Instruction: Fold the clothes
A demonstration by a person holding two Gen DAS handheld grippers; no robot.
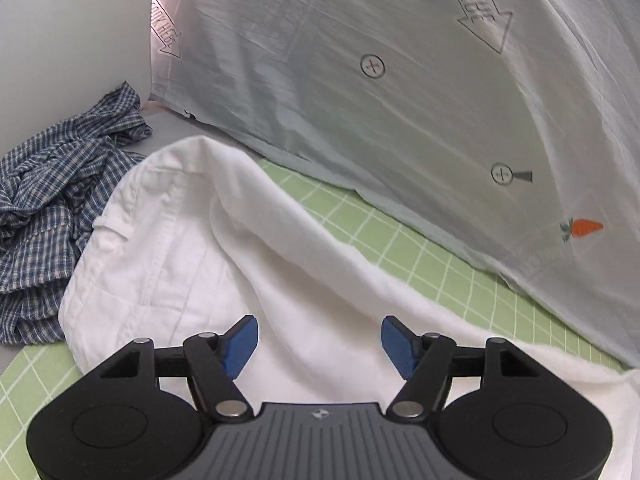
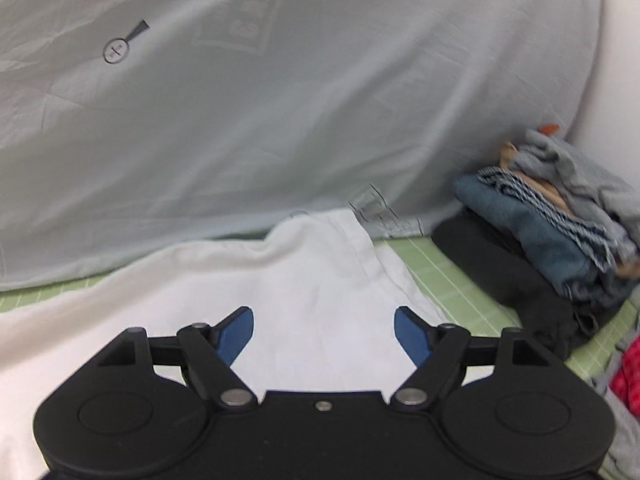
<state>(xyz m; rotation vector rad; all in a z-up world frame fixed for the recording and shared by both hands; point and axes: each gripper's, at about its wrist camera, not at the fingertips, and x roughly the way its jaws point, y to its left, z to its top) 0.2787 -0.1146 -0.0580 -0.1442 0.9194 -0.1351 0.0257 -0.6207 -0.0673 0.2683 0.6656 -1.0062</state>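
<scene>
A white garment [image 1: 224, 248] lies rumpled on the green grid mat [image 1: 384, 228]; it also shows in the right wrist view [image 2: 304, 288]. My left gripper [image 1: 320, 340] hovers over the garment with its blue fingers [image 1: 244, 344] wide apart and nothing between them. My right gripper [image 2: 324, 334] is likewise open and empty above the garment's other end, near a hemmed edge [image 2: 360, 240].
A crumpled blue plaid shirt [image 1: 60, 184] lies at the left of the mat. A stack of folded clothes [image 2: 560, 232] sits at the right, with a red item [image 2: 628, 376] at the right edge. A pale printed sheet [image 1: 400, 80] hangs behind as a backdrop [image 2: 280, 120].
</scene>
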